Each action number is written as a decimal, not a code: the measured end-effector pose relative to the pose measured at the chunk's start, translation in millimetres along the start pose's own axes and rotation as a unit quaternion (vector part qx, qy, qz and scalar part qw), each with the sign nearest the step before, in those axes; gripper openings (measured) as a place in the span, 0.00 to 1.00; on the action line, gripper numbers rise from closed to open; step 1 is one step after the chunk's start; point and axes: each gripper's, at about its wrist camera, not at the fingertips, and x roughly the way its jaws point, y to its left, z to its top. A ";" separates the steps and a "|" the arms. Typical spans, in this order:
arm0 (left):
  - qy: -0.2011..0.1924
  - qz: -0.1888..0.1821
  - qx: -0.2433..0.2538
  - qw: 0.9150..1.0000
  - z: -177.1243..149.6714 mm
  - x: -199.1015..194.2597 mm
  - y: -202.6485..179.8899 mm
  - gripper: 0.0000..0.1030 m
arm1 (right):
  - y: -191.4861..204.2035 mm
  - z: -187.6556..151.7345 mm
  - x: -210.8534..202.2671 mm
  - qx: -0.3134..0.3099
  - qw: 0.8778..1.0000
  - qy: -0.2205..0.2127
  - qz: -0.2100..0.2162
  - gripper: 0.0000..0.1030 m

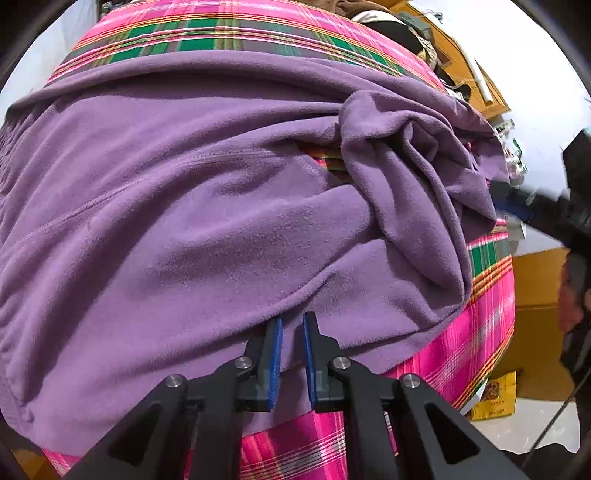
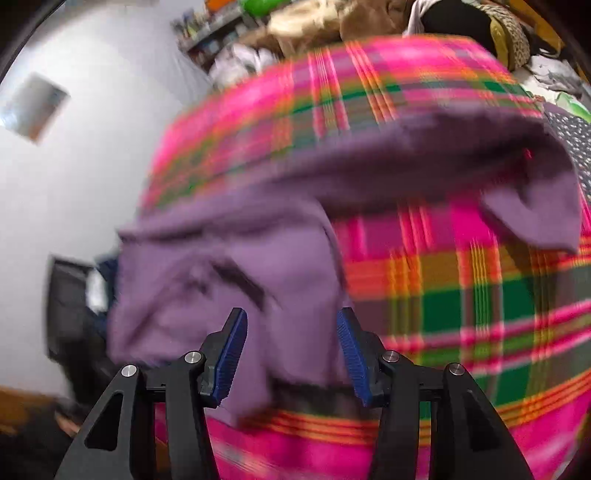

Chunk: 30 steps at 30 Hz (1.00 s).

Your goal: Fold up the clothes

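A purple fleece top (image 1: 207, 206) lies on a bright checked cloth (image 1: 207, 35) in pink, green and orange. The top is soft and full of wrinkles. One part of it is bunched into a thick roll (image 1: 402, 184) on the right side of the left camera's picture, and a bit of the checked cloth peeks out beside the roll.

The left gripper (image 1: 292, 325) points down at the near edge of the top. Its two blue pads (image 1: 275, 354) stand close together with a thin fold of purple cloth between them, so it is pinching the top.

The right gripper (image 2: 291, 325) has its blue pads (image 2: 352, 354) wide apart. A flap of the top hangs loose between them, but the pads do not press on it. This picture is blurry.

A yellow box (image 1: 495, 400) sits on the floor past the cloth.
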 end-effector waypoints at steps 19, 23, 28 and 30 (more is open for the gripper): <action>0.004 0.003 0.046 0.999 4.9 1.9 -10.0 0.11 | -58.3 -21.8 -109.3 0.013 0.977 -0.076 -0.199 0.04; 0.003 0.005 0.050 0.999 5.9 2.4 -12.7 0.11 | -76.6 -31.2 -125.1 0.026 0.973 -0.071 -0.218 0.08; 0.006 0.025 0.036 0.999 7.2 1.8 -19.0 0.11 | -56.5 -41.6 -79.2 0.034 0.995 -0.046 -0.082 0.41; 0.006 0.036 0.029 0.999 5.7 0.2 -24.4 0.11 | -49.6 -39.6 -53.4 0.043 0.998 -0.034 -0.032 0.42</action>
